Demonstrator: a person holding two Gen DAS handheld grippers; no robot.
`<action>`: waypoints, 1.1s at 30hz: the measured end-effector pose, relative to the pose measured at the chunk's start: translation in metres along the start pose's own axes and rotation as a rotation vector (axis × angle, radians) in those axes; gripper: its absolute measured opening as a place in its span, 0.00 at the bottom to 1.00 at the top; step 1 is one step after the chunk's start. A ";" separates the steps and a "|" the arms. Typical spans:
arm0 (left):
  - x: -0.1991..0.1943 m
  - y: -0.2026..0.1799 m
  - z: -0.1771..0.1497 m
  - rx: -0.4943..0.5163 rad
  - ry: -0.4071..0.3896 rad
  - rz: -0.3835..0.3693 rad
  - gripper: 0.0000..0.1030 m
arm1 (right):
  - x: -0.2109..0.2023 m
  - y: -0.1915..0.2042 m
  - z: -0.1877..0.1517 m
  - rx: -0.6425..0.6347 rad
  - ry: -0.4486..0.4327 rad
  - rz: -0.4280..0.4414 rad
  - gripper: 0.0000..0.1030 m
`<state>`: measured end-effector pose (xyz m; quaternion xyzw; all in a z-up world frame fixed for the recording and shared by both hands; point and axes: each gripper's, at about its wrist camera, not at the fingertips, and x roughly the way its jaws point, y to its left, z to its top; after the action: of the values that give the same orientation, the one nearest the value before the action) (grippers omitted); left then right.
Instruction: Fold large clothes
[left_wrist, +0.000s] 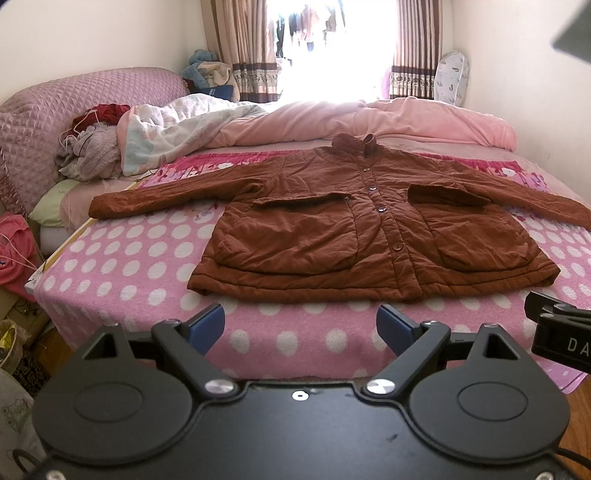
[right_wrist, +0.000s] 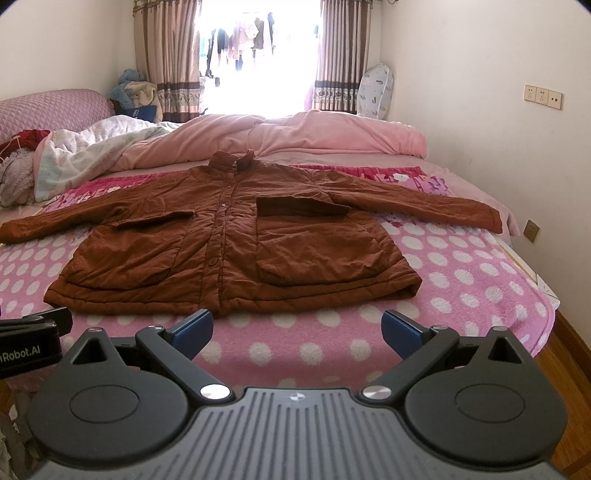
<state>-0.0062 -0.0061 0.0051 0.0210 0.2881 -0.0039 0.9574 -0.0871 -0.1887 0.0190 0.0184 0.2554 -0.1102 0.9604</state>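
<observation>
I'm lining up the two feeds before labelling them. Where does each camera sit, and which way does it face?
Left wrist: on the left gripper, at the foot of the bed, facing the brown jacket and window; its own open fingers show, plus the right gripper's edge.
Right wrist: on the right gripper, further right, facing the same way; its open fingers show, plus the left gripper's edge.
Shared: the jacket lying flat on the polka-dot blanket, the pink quilt, the curtains.
</observation>
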 end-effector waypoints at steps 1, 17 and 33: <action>0.000 0.000 0.000 0.001 0.000 0.001 0.89 | 0.000 0.000 0.000 -0.001 0.000 -0.001 1.00; 0.000 0.001 -0.001 -0.001 0.003 -0.001 0.89 | 0.000 -0.003 0.002 -0.001 0.004 -0.001 1.00; 0.061 0.062 0.025 -0.135 0.022 -0.036 0.89 | 0.046 0.000 0.014 0.009 0.009 -0.052 1.00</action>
<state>0.0596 0.0549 -0.0058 -0.0487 0.2983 -0.0014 0.9532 -0.0415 -0.1993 0.0082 0.0168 0.2596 -0.1361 0.9559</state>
